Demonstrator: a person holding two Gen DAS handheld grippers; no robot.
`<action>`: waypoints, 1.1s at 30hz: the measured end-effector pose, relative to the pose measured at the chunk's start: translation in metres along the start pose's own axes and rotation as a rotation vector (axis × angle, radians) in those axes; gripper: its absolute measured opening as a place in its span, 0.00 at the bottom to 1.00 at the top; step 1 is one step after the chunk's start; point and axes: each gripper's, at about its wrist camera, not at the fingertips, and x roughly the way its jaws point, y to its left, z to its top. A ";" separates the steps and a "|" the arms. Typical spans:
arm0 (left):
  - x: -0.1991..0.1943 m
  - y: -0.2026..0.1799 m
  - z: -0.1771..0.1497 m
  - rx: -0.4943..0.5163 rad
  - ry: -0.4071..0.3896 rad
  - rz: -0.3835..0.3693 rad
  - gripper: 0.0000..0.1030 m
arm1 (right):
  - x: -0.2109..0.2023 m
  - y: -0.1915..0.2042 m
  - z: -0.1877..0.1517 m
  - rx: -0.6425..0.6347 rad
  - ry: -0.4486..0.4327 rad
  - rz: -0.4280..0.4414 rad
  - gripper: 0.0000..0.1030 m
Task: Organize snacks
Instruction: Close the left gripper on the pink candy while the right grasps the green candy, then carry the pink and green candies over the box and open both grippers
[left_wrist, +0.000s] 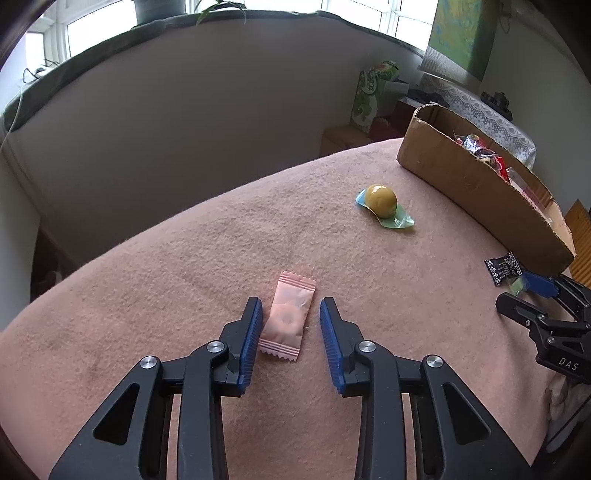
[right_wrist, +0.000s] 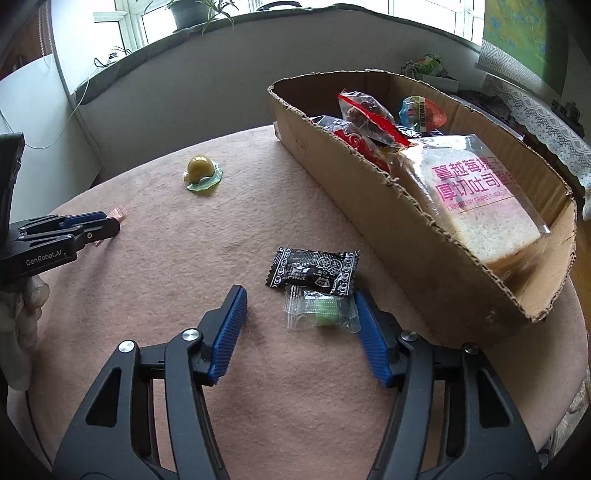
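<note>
Pink fleece blanket (left_wrist: 147, 295) bears long brown cardboard box (right_wrist: 424, 258), already part-filled with packets. Yellow round sweet on green wrapper (left_wrist: 384, 203) near box, untouched. Pick-up step – left gripper (left_wrist: 290, 314) straddles pale pink sachet (left_wrist: 286, 317), well apart from box, jaws apart, not yet pinching; right gripper (right_wrist: 299, 314) open around clear green-sweet packet (right_wrist: 321, 308) just beside box. Next: close, lift, drop in box.

A rounded surface covered in a fuzzy pink blanket (right_wrist: 155, 258) carries a torn brown cardboard box (right_wrist: 424, 236) of snacks, a yellow ball-shaped sweet in a clear green wrapper (right_wrist: 201, 171), a pale pink sachet (left_wrist: 286, 319), a black printed packet (right_wrist: 314, 271) and a clear packet of green candy (right_wrist: 321, 308).
</note>
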 end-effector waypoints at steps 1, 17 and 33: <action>-0.002 0.000 -0.002 0.004 -0.005 0.004 0.30 | 0.000 -0.001 0.000 0.000 -0.001 -0.003 0.54; -0.012 0.001 -0.017 -0.032 -0.031 0.029 0.18 | -0.009 0.005 -0.011 -0.099 0.009 0.015 0.30; -0.040 -0.009 -0.042 -0.145 -0.049 0.003 0.18 | -0.034 -0.006 -0.029 -0.064 -0.004 0.129 0.27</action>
